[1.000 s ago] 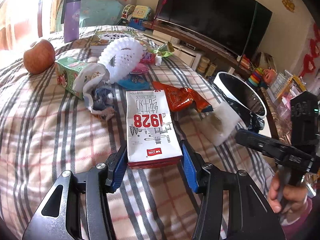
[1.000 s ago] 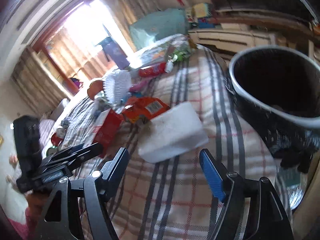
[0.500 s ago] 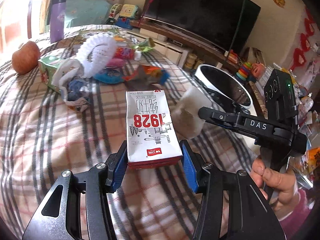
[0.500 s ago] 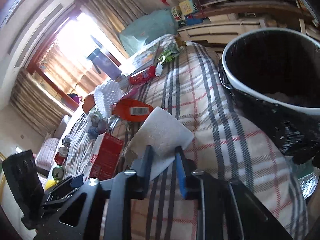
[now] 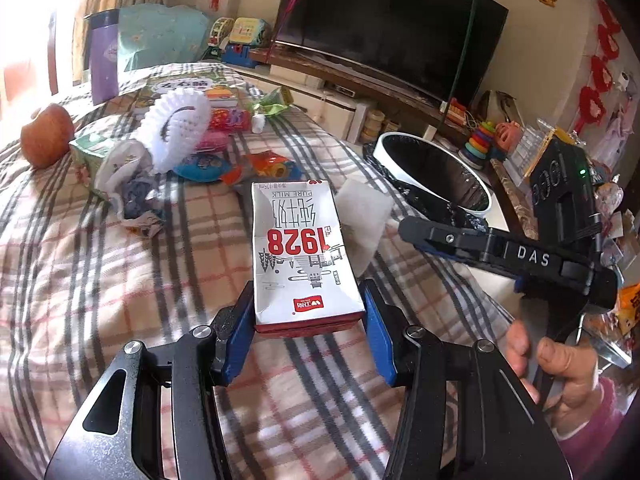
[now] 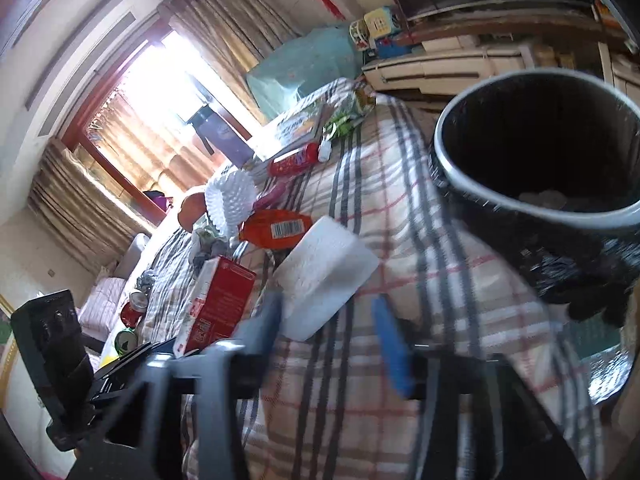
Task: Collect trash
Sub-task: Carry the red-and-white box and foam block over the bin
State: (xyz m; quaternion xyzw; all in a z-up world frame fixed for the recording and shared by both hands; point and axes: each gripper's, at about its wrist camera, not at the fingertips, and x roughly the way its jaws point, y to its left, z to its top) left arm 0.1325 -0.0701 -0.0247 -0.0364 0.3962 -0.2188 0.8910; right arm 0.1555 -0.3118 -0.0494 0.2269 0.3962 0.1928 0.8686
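My left gripper (image 5: 307,320) is shut on a white and red "1928" milk carton (image 5: 300,248) and holds it above the plaid bedcover. The carton also shows in the right wrist view (image 6: 218,304). My right gripper (image 6: 326,332) is blurred, its jaws apart, with a white foam piece (image 6: 326,276) just ahead of its fingertips. That foam piece shows in the left wrist view (image 5: 362,216) beside the carton, next to the right gripper (image 5: 404,226). A bin (image 5: 434,172) with a black liner stands at the bed's right edge; it also shows in the right wrist view (image 6: 536,208).
On the bed lie an orange snack wrapper (image 6: 276,228), a white foam fruit net (image 5: 176,132), crumpled paper (image 5: 132,196), a tissue pack (image 5: 86,152), an apple (image 5: 46,140), a purple bottle (image 5: 102,60). A TV (image 5: 384,24) stands behind.
The right gripper's jaws closed near the foam piece, then opened wider again; the foam piece has stayed on the bed. The left gripper has lifted the carton and moved toward the bin.
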